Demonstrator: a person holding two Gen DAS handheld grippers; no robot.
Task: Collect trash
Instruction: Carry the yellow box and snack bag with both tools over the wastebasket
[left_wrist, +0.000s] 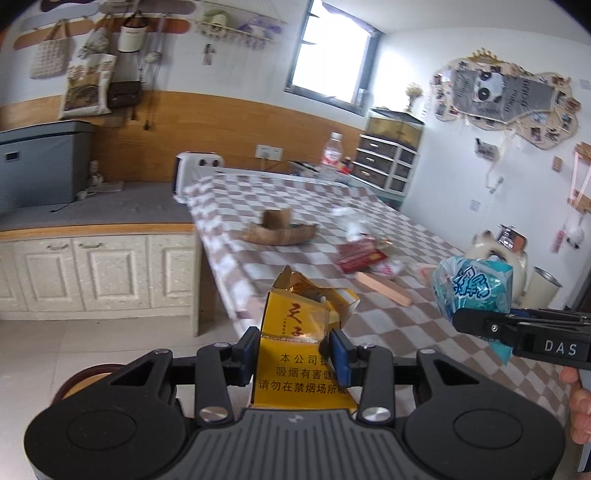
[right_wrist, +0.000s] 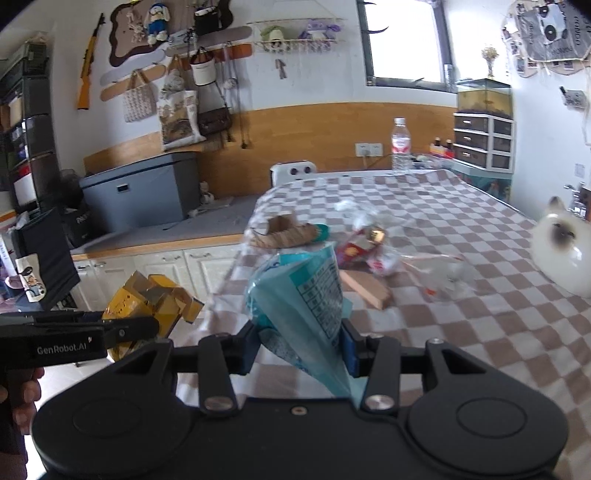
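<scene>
My left gripper (left_wrist: 293, 350) is shut on a torn yellow cigarette pack (left_wrist: 303, 332), held up off the near corner of the checkered table (left_wrist: 388, 325); the pack also shows in the right wrist view (right_wrist: 147, 302). My right gripper (right_wrist: 299, 347) is shut on a teal snack wrapper (right_wrist: 306, 295), held above the table's near edge; it also shows in the left wrist view (left_wrist: 476, 288). More trash lies on the table: torn brown cardboard (right_wrist: 284, 232), a red packet (right_wrist: 358, 247), crumpled clear plastic (right_wrist: 439, 269) and a wooden block (right_wrist: 365, 288).
A water bottle (right_wrist: 400, 144) stands at the table's far edge. A white cat figure (right_wrist: 565, 247) sits at the right side. White cabinets (left_wrist: 92, 269) with a grey bin (left_wrist: 40, 162) stand to the left. A round brown-rimmed container (left_wrist: 81, 380) is on the floor below my left gripper.
</scene>
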